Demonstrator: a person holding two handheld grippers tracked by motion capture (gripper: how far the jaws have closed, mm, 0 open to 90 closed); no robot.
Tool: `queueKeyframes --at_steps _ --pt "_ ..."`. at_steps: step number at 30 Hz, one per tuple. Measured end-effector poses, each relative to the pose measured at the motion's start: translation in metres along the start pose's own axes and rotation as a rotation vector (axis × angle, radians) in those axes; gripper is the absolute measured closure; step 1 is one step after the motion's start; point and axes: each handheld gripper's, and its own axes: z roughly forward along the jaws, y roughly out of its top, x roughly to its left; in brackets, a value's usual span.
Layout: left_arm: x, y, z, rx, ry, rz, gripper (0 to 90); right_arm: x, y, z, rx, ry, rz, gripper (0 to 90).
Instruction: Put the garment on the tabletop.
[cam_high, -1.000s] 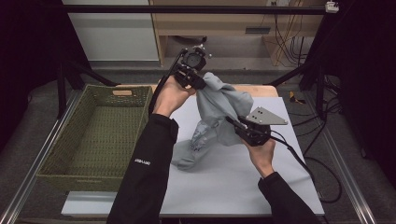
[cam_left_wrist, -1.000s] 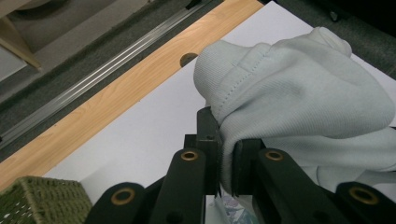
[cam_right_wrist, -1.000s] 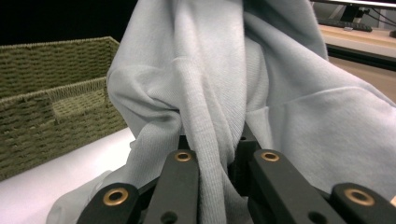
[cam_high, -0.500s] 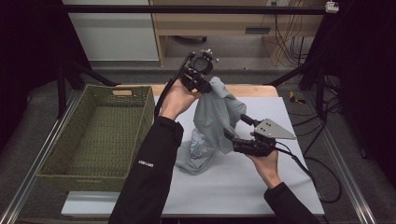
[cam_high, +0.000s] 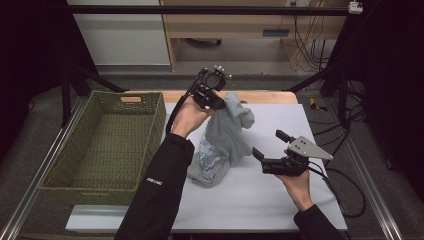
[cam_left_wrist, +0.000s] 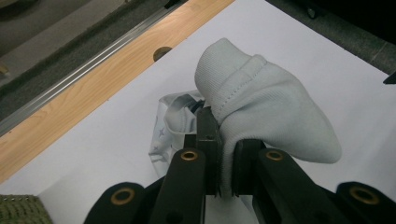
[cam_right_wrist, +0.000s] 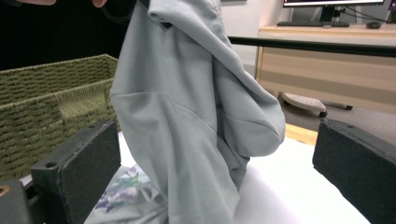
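Note:
A pale grey garment (cam_high: 224, 137) hangs from my left gripper (cam_high: 216, 100), which is shut on a fold of its upper edge and held above the white table (cam_high: 260, 200). The garment's lower end rests crumpled on the table, showing a printed lining. In the left gripper view the jaws pinch the ribbed grey fabric (cam_left_wrist: 261, 112) tightly. My right gripper (cam_high: 270, 146) is open to the right of the garment, apart from it, jaws pointing left. In the right gripper view the hanging garment (cam_right_wrist: 187, 116) sits between the wide-apart pads (cam_right_wrist: 86, 163), farther off.
A green woven basket (cam_high: 65, 165) stands at the left of the table, with nothing inside. A wooden strip (cam_high: 265, 96) runs along the table's far edge. Black frame posts and cables stand at the right.
My right gripper has let go of the garment, opened and drawn back to the right and down. My left gripper has lifted the garment slightly higher.

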Motion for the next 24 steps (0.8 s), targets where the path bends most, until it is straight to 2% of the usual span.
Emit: queueKeyframes --at_steps 2,3,4,6,7,10,13,16,17,18,19,21,22,24 --pt "-0.001 -0.002 0.001 -0.005 -0.006 0.001 83.6 -0.001 -0.002 -0.002 -0.002 -0.002 0.010 0.8" --pt "-0.002 -0.009 0.004 -0.026 -0.019 -0.007 83.5 -0.001 -0.003 -0.004 0.003 -0.003 0.021 0.7" --pt "-0.002 -0.009 0.004 -0.026 -0.019 -0.007 83.5 -0.001 -0.003 -0.004 0.003 -0.003 0.021 0.7" --pt "-0.004 -0.018 0.009 -0.035 -0.031 -0.009 83.5 -0.003 -0.007 -0.007 0.007 0.006 0.030 0.7" --pt "-0.005 -0.021 0.010 -0.033 -0.032 -0.006 83.5 -0.003 -0.009 -0.007 0.013 -0.003 0.014 0.6" --pt "-0.008 -0.029 0.016 -0.030 -0.042 0.000 83.4 -0.004 -0.013 -0.011 0.020 0.010 0.025 0.6" --pt "-0.012 -0.035 0.024 -0.022 -0.038 0.019 83.4 -0.007 -0.018 -0.014 0.017 0.001 0.013 0.6" --pt "-0.015 -0.039 0.030 -0.011 -0.040 0.020 83.2 -0.008 -0.020 -0.016 0.023 -0.004 0.026 0.6" --pt "-0.018 -0.042 0.036 0.006 -0.037 0.039 83.2 -0.009 -0.023 -0.019 0.022 -0.004 0.025 0.6" --pt "-0.018 -0.042 0.036 0.006 -0.037 0.039 83.2 -0.009 -0.023 -0.019 0.022 -0.004 0.025 0.6" --pt "-0.021 -0.047 0.043 0.022 -0.046 0.034 83.1 -0.009 -0.026 -0.021 0.028 -0.001 0.028 0.6" --pt "-0.023 -0.049 0.050 0.047 -0.051 0.050 83.0 -0.009 -0.027 -0.023 0.038 -0.002 0.040 0.6" --pt "-0.023 -0.049 0.050 0.047 -0.051 0.050 82.9 -0.011 -0.028 -0.023 0.032 0.004 0.013 0.6" --pt "-0.025 -0.053 0.057 0.063 -0.063 0.058 82.6 -0.010 -0.029 -0.025 0.043 0.002 0.040 0.6"
